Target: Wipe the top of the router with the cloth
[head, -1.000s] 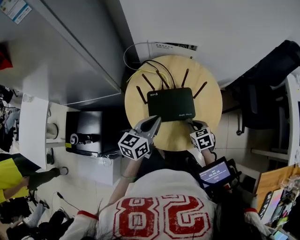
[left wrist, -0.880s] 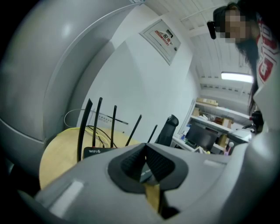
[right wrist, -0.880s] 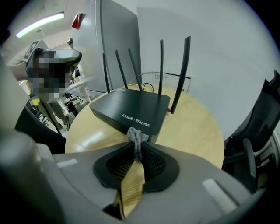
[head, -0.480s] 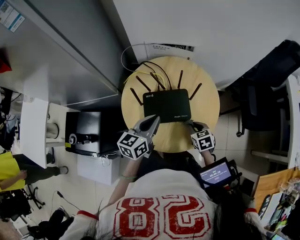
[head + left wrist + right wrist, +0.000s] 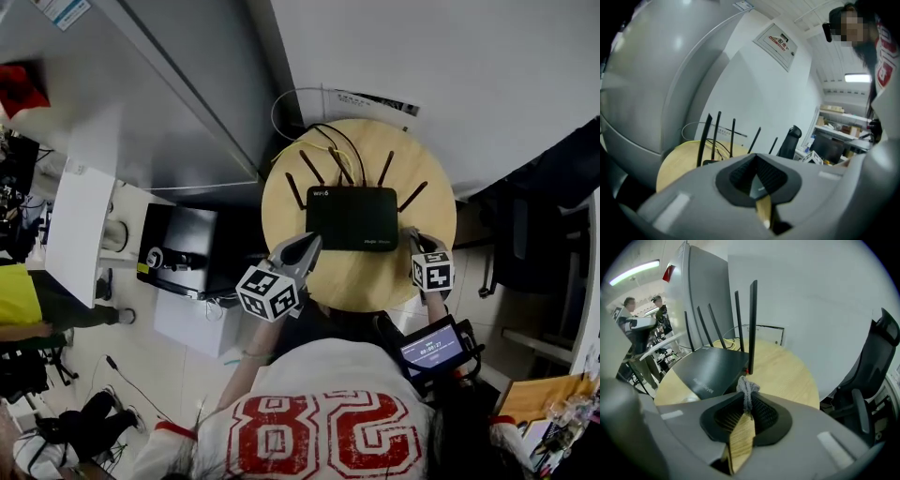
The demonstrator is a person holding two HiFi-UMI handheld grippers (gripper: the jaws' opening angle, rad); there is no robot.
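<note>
The black router (image 5: 352,217) lies flat on a round wooden table (image 5: 291,202), its several antennas pointing to the far side. My right gripper (image 5: 413,242) hovers at the router's near right corner and is shut on a small bunch of grey cloth (image 5: 746,391). In the right gripper view the cloth pokes out of the gripper (image 5: 745,401) just short of the router's top (image 5: 711,370) and nearest antenna (image 5: 752,324). My left gripper (image 5: 302,248) is at the router's near left corner, shut with nothing in it. The left gripper view shows the gripper (image 5: 757,172) below the antennas (image 5: 716,136).
Black and yellow cables (image 5: 323,141) run off the table's far side towards the white wall. A grey cabinet (image 5: 141,103) stands to the left, with a black box (image 5: 178,262) on the floor beside the table. A black office chair (image 5: 876,390) is to the right.
The head view has shifted, so the table sits a little further right. My right gripper has moved slightly right along the router's near edge. The left gripper has stayed put.
</note>
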